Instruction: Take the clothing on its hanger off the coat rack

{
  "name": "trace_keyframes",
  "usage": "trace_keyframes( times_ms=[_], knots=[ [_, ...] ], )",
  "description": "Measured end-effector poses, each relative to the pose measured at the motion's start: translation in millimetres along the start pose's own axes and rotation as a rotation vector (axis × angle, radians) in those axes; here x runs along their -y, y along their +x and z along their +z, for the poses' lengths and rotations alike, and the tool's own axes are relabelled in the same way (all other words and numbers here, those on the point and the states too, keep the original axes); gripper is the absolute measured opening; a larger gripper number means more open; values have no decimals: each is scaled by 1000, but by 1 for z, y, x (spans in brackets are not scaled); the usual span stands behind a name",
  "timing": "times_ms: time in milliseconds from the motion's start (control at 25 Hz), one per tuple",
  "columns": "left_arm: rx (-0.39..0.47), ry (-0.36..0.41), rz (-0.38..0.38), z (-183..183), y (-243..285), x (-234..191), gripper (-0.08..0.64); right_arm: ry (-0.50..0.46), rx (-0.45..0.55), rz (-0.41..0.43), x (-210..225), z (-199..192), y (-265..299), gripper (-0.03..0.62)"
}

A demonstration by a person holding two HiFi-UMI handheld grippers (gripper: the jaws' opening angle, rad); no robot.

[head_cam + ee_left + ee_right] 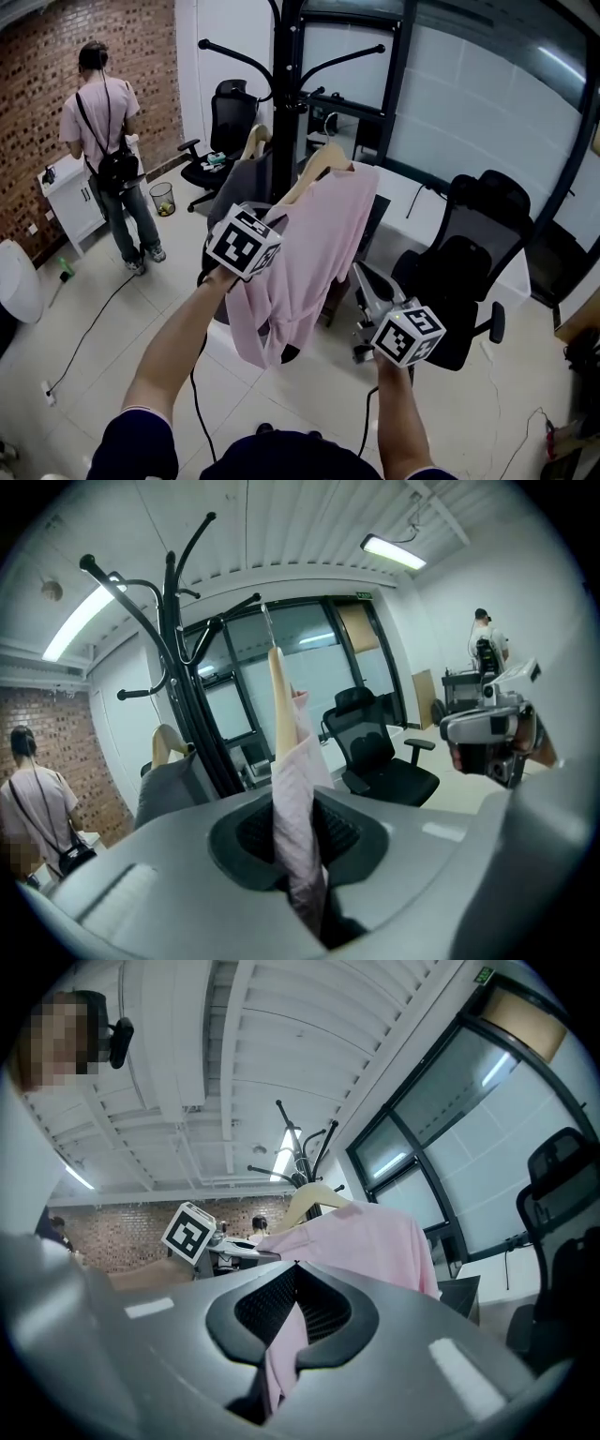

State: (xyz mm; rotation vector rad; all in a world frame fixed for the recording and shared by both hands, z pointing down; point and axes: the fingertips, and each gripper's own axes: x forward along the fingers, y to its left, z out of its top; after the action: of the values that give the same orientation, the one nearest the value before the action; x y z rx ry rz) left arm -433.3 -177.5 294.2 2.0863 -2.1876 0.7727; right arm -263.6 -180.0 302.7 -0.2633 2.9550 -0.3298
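Although the wire hook is too thin to follow, and I cannot tell whether it rests on a branch, the pale pink garment (314, 253) hangs on its light wooden hanger (320, 161) just in front of the black metal coat rack (286, 84). Its long axis runs from the hanger straight down to a loose hem near the person's forearms.

The left hand-held gripper (300, 836) is clamped on a fold of the pink cloth. In its own view the hanger's wooden arm rises directly above the jaws, so this hand is the nearer one to the hanger. The right hand-held gripper (291, 1312) has its jaws pressed together on the garment's other edge, lower down and well below the hanger. From both grippers the rack lies ahead and upward. By my judgement the coming move turns on raising the hanger end clear of the branches and then drawing it back towards the body, with the left hand leading.

A grey garment (242, 183) on a second hanger hangs just beside the pink one, on the rack's left side, and could be dragged along.

Below is a pale tiled floor (94, 375). A black office chair (469, 262) and a white tabletop (405, 192) stand to the right under a glass partition (487, 103). A person (108, 141) stands well apart by the red brick wall (37, 94).
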Motion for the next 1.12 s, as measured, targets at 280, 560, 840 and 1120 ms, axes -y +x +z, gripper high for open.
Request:
trace_keyframes(
  times_ms=[280,560,840,1120],
  knots=[
    [25,13,-131,3,12,50,42,16,8,-115,16,-7,-36,2],
    [71,48,-260,22,16,86,41,25,36,-244,23,-8,-72,2],
    [106,73,-380,53,44,137,41,14,26,-406,47,-11,-129,2],
    [115,88,-437,83,79,195,41,-41,0,-503,85,7,-186,2]
  ],
)
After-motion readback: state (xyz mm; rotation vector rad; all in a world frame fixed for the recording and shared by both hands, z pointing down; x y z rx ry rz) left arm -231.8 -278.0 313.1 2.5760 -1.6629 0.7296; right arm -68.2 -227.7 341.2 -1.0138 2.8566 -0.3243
